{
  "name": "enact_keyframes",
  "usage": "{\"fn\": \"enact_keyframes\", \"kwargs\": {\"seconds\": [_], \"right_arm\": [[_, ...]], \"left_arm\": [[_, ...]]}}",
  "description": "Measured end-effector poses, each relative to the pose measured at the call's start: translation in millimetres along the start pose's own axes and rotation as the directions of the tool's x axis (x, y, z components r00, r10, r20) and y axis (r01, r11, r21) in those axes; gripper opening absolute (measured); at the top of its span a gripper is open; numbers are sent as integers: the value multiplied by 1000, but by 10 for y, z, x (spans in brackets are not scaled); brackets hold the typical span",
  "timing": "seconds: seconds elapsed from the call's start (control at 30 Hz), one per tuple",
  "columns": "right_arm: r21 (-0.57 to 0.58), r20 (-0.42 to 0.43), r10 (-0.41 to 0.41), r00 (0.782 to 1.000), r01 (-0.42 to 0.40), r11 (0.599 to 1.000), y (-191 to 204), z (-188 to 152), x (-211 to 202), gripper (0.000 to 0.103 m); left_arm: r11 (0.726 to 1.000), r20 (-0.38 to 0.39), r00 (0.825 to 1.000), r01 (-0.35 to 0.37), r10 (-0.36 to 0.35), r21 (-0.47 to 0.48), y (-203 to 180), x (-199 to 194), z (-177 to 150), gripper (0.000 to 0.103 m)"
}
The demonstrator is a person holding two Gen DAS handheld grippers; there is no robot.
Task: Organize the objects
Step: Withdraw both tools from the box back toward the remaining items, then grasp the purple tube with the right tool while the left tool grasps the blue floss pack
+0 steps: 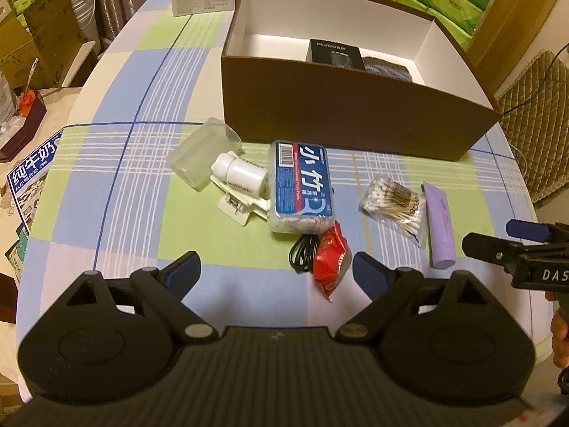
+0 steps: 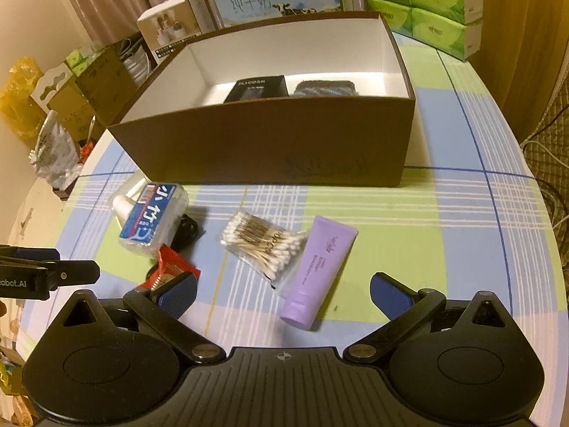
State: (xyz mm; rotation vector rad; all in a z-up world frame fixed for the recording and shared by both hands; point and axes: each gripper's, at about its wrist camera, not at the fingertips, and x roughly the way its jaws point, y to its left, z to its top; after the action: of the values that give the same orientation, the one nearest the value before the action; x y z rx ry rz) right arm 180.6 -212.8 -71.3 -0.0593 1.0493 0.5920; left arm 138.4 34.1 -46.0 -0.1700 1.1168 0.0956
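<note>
Above the table (image 1: 106, 163), both claws (left (image 1: 275, 267), right (image 2: 282, 290)) tilt steeply downward, spread wide, empty.

Brown box (image 2: 263, 146) walls off the rear; bare tablecloth (image 2: 444, 220) right of the clutter.

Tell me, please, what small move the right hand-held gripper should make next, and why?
Probably lower the right hand-held gripper onto the purple tube and close. Its jaws stand open and empty, the tube's cap end lies between them on the tablecloth, and the brown box behind already holds two items.
</note>
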Motion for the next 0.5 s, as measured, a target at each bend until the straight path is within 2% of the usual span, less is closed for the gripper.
{"fn": "enact_keyframes", "kwargs": {"seconds": [0.27,0.5], "right_arm": [[-19,-15,-21,1000,21,1000,-23,-51,84,100],[-6,-25,-36,999,36,999,-88,-79,212,71]], "left_arm": [[1000,-10,1000,2,-1,7,-11,72,-24,90],[1000,-13,1000,-1,1,4,6,123,-20,90]]}}
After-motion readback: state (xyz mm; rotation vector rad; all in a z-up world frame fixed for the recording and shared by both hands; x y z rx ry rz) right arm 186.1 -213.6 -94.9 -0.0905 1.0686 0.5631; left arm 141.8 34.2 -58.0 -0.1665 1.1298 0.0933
